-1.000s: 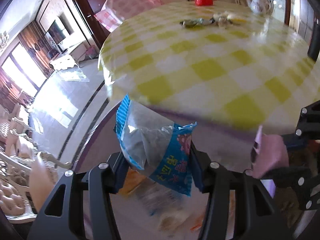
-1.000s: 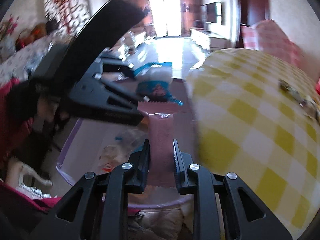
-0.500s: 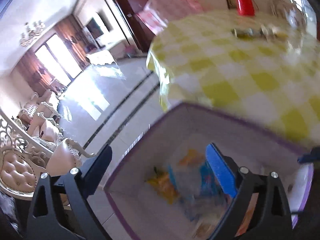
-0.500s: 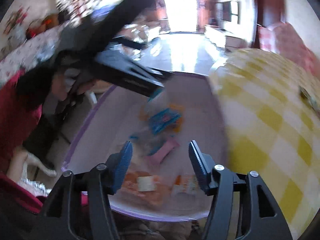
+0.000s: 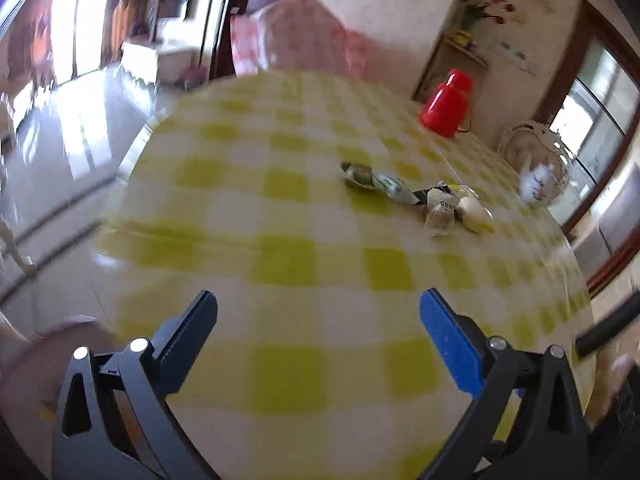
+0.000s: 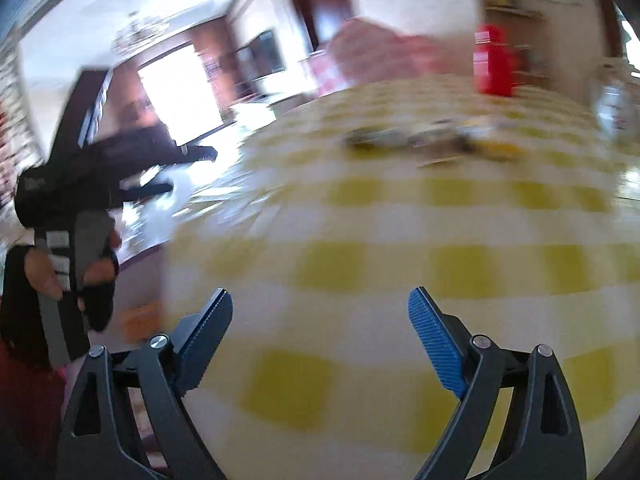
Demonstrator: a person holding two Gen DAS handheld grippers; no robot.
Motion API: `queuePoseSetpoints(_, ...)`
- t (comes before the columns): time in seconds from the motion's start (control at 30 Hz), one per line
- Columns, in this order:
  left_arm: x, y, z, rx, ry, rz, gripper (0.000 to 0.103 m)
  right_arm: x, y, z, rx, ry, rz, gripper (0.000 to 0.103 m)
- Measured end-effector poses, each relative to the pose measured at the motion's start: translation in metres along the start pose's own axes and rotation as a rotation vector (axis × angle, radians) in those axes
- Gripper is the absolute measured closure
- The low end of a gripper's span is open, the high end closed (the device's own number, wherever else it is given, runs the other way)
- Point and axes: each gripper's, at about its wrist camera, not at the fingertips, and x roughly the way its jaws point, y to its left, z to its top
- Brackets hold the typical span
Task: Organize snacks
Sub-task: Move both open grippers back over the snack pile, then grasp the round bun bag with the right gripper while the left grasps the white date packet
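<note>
Both grippers hang over the near edge of the round table with its yellow-and-white checked cloth (image 5: 288,208), and neither has anything in it. The left gripper (image 5: 318,314), black-framed with a blue ribbed pad on one finger, has just been opening its jaws and they now stand spread wide, nothing but checked cloth showing between them. The right gripper (image 6: 320,308), of the same make with blue pads on both fingers (image 6: 434,332), has likewise just been opening and gapes wide and empty. The snacks left to sort lie well beyond both pairs of tongs, towards the far side of the table: a small cluster of wrapped snack packets (image 5: 416,196), green and white ones at the left of the row, pale cream and yellow ones at the right, lying close together and some touching. From the right wrist view the same cluster (image 6: 432,142) is only a smear, too blurred to tell the packets apart. Behind them near the table's far rim stands a red plastic flask (image 5: 446,104), and to its right a white teapot (image 5: 540,180) in front of a pale wire basket. Seen from the right, the person's left hand (image 6: 68,272), in a dark fingerless glove, grips the grey handle of the left gripper off the table's left edge.
</note>
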Motion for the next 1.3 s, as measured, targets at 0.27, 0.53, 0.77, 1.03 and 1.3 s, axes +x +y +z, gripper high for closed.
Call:
queuePoseSetpoints(0.27, 0.108, -0.101, 0.005, -0.007, -0.038, 0.024, 0.002, 0.034, -0.149, 0.052, 0.218, 0.005, -0.197, 0.016)
queuePoseSetpoints(0.53, 0.157, -0.159, 0.033, 0.068, -0.132, -0.005, 0.002, 0.089, -0.236, 0.105, 0.382, -0.023, -0.183, 0.016)
queuePoseSetpoints(0.77, 0.158, -0.136, 0.038, -0.054, -0.140, -0.116, 0.002, 0.139, -0.245, 0.147, 0.420, -0.008, -0.094, 0.016)
queuePoseSetpoints(1.03, 0.157, -0.111, 0.042, -0.212, -0.162, -0.141, 0.002, 0.200, -0.204, 0.181, 0.249, 0.075, -0.190, 0.016)
queuePoseSetpoints(1.3, 0.158, -0.120, 0.042, -0.156, -0.165, -0.135, 0.002, 0.230, -0.199, 0.180, 0.115, 0.215, -0.326, 0.017)
